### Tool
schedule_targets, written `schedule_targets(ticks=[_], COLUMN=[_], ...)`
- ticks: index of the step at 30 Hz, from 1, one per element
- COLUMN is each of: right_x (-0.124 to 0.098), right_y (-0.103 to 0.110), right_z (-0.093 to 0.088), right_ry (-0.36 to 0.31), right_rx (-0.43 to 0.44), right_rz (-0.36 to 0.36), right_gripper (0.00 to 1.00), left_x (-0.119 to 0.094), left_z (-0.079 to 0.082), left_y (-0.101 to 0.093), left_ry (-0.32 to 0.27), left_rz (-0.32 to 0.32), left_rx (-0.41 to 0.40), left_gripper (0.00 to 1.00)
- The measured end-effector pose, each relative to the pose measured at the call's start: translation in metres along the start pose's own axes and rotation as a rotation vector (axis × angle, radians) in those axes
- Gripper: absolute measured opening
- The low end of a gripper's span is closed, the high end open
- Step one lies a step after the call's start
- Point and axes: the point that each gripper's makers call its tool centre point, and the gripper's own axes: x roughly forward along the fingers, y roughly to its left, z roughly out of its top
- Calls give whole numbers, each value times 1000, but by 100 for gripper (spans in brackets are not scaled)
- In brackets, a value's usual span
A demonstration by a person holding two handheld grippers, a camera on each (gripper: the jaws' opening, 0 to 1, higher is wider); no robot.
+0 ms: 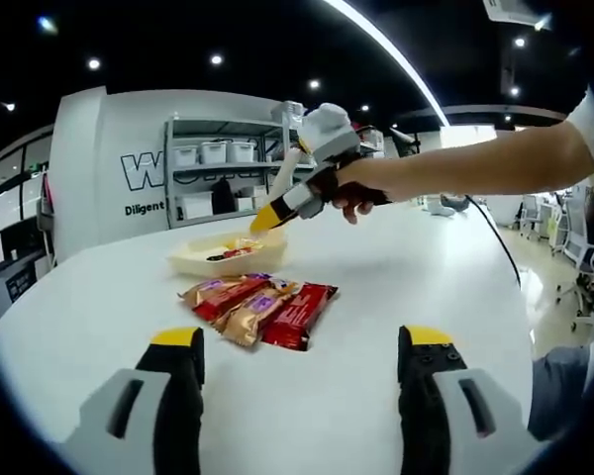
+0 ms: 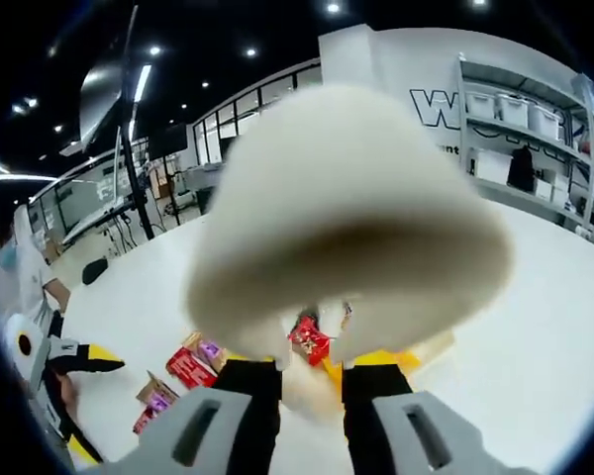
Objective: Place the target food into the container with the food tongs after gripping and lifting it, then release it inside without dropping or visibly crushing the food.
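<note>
The right gripper (image 1: pixel 277 210) is up over the table (image 1: pixel 426 297), its jaws pinched in on the cream-coloured food tongs (image 2: pixel 346 218), which loom right across the right gripper view as a big pale blur. In the left gripper view the tongs' tips (image 1: pixel 262 220) hang just above the container (image 1: pixel 218 252), a shallow cream tray, and a red-wrapped snack (image 2: pixel 310 339) sits between the tong arms down at the tray (whether it is actually clamped or only lying there, the blur won't let me say).

So where are we? My read: the carry is done or nearly done, and the release inside the tray is what remains. Something red and dark already lies in the tray.

Moving outward: the other wrapped snacks (image 1: pixel 262 309), red, gold and purple, lie in a loose bunch on the table just in front of the tray, clear of the tongs. The left gripper (image 1: pixel 302 361) hangs back near the table edge, jaws spread wide with nothing between them, well apart from the bunch.

Further out, shelving with storage bins (image 1: pixel 218 153) stands against the wall.
</note>
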Motion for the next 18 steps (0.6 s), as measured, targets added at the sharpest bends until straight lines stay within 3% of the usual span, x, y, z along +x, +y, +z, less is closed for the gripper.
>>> schedule_targets(ticks=[9, 18], right_x=[-16, -32], right_y=[26, 63], right_z=[-1, -21], right_ry=[-8, -8], right_rx=[-39, -65], right_rz=[66, 138], right_gripper=[17, 17], left_x=[0, 0], left_z=[-1, -1], left_y=[0, 0], left_ry=[1, 0], left_rz=[0, 1], left_rx=[-2, -2], left_gripper=[79, 79])
